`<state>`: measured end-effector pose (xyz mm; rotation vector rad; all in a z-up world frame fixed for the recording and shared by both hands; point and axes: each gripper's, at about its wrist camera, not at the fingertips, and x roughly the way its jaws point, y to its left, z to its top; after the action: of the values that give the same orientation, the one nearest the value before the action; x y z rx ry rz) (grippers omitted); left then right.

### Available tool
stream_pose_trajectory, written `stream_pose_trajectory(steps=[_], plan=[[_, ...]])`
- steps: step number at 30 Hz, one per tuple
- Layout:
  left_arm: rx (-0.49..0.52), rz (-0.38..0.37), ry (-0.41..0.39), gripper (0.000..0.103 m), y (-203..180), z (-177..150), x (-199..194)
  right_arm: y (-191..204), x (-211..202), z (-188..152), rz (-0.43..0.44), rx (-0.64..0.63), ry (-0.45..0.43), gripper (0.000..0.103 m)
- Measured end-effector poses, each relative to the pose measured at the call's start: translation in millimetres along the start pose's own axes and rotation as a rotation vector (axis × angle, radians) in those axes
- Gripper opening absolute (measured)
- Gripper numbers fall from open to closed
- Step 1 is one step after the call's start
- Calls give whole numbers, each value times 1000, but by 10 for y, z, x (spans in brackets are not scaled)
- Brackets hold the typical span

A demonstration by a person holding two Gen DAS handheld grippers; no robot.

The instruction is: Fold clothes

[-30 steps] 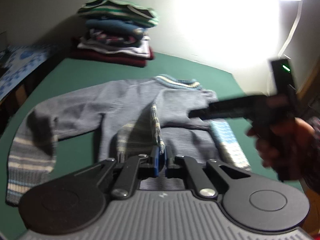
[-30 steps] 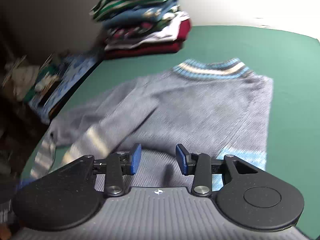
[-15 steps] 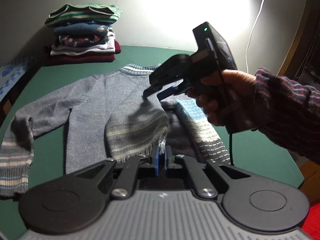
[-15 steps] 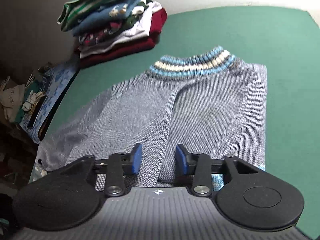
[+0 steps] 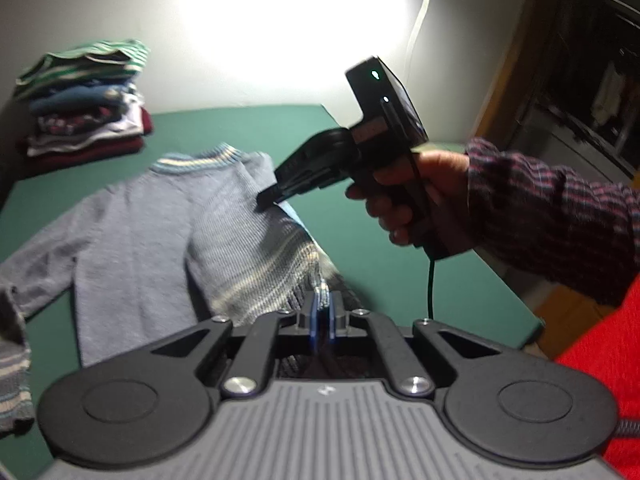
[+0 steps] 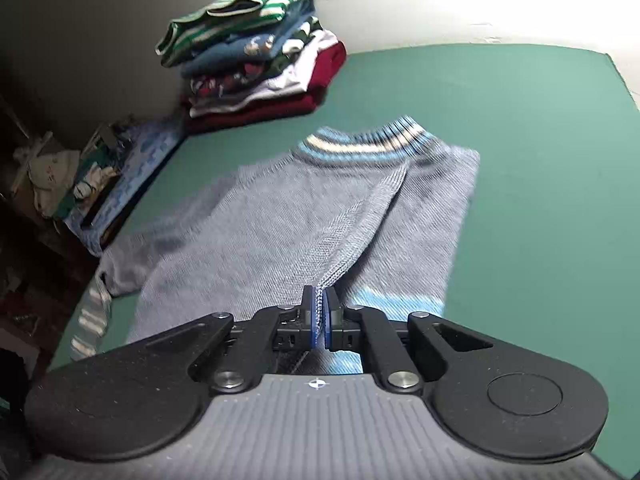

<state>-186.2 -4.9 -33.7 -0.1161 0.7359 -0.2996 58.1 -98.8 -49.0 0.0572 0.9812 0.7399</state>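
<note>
A grey knit sweater (image 5: pixel 144 232) (image 6: pixel 280 220) with a blue and cream striped collar lies on the green table (image 6: pixel 540 160). Its right sleeve is folded across the body. My left gripper (image 5: pixel 322 312) is shut on the striped cuff of that sleeve, low in the left wrist view. My right gripper (image 6: pixel 319 312) is shut on a raised ridge of the sleeve's knit. In the left wrist view a hand (image 5: pixel 412 200) in a striped sleeve holds the right gripper (image 5: pixel 266 200) against the sweater's right side. The other sleeve trails off to the left.
A stack of folded clothes (image 6: pixel 256 48) (image 5: pixel 84 100) stands at the table's far left corner by the wall. A cluttered shelf with blue patterned cloth (image 6: pixel 120 176) lies left of the table. A bright lamp glare fills the wall. The table's right edge (image 5: pixel 520 300) is near.
My right gripper closed from open onto a fold of the sleeve. My left gripper carried the striped cuff rightward across the sweater's body, and its view swung right.
</note>
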Motion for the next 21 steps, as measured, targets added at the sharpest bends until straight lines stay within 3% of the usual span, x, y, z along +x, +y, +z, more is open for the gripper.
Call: stream_pose_trajectory(steps=[4, 9, 13, 17, 21], plan=[[9, -64, 50, 1, -84, -46, 100, -128, -31, -173, -15, 23, 17, 4], [25, -85, 131, 1, -115, -84, 359, -271, 62, -331, -27, 45, 43, 5], [69, -88, 227, 3, -208, -195, 548, -288, -29, -437, 23, 29, 50, 21], [76, -113, 229, 5, -261, -200, 536, -297, -174, -563, 102, 2, 99, 26], [69, -121, 235, 21, -278, -183, 517, -277, -279, -773, 150, -23, 172, 26]])
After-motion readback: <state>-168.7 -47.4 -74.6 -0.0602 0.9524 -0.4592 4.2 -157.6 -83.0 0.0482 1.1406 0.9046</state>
